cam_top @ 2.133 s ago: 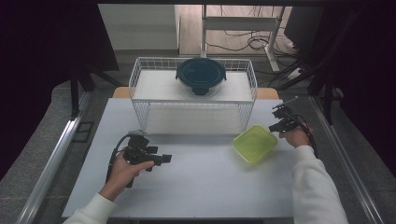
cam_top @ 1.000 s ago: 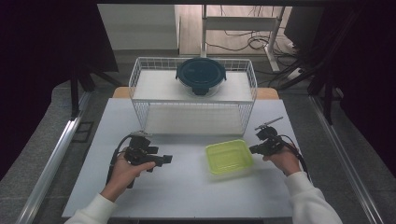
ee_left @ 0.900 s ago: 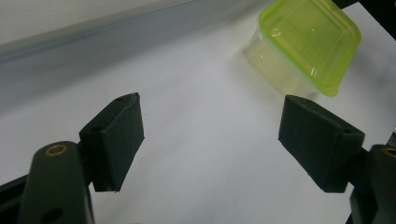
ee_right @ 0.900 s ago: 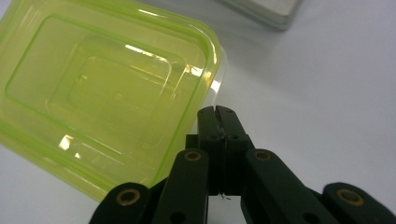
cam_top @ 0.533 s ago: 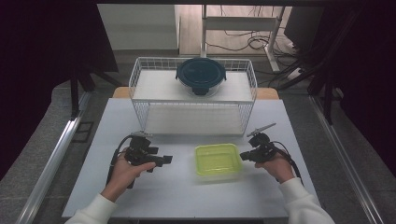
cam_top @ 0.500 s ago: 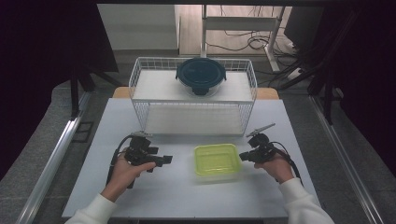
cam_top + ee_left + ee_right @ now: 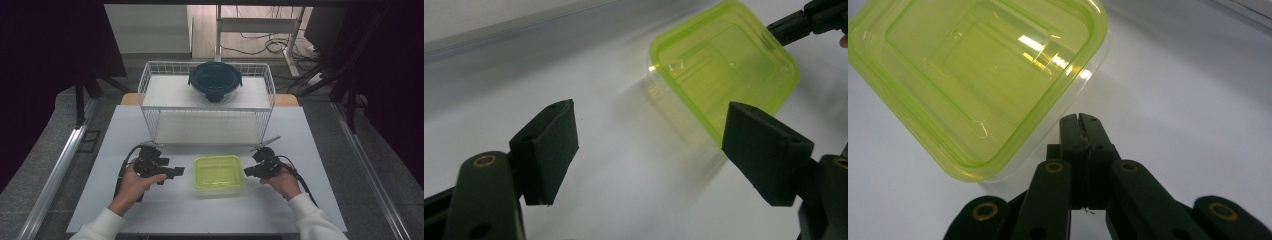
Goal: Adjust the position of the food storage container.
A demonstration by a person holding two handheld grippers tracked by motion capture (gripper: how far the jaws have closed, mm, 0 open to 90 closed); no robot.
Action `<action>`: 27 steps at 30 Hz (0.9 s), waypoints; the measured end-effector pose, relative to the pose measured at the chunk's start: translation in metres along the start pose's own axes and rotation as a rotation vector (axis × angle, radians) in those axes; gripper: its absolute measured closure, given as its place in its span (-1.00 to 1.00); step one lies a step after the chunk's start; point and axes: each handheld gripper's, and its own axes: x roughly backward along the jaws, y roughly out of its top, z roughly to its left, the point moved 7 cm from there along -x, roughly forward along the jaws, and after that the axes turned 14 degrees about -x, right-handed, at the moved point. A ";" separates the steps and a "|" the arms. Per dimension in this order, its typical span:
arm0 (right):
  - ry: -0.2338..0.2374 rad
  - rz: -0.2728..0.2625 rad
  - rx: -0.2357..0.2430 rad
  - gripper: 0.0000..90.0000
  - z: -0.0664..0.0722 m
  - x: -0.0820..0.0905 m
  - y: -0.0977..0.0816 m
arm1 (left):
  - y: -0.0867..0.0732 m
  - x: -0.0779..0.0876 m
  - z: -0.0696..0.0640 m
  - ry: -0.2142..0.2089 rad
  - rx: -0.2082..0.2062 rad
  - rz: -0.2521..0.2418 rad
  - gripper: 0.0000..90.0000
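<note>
White table [image 7: 320,150]: green-lidded container [image 7: 219,173] between grippers; right gripper [image 7: 247,172] clenched empty, tips against its side; left gripper [image 7: 178,171] released, just beside.

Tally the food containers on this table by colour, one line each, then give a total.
Yellow-green container: 1
Dark blue round container in the wire basket: 1
Total: 2

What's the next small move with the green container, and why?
Probably one more short nudge toward the left gripper. The right gripper, jaws shut, sits at the edge of the green container like a pusher, while the left gripper's jaws stand open on the other side, not yet around it.
</note>
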 end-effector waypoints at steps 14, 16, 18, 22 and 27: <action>0.016 -0.015 0.056 0.96 0.033 -0.014 0.008 | 0.001 0.001 -0.003 -0.025 0.015 -0.015 -0.51; 0.010 -0.033 0.049 0.96 0.032 -0.009 0.008 | 0.001 0.003 -0.002 -0.015 0.014 -0.019 -0.51; 0.017 -0.061 0.035 0.96 0.030 -0.003 0.009 | 0.001 0.003 0.000 -0.011 0.014 -0.017 -0.51; 0.029 -0.120 0.008 0.96 0.025 0.012 0.008 | 0.000 0.004 0.001 -0.008 0.016 -0.018 -0.51; 0.054 -0.173 -0.038 0.96 0.022 0.026 0.005 | 0.000 0.006 0.002 -0.004 0.018 -0.020 -0.51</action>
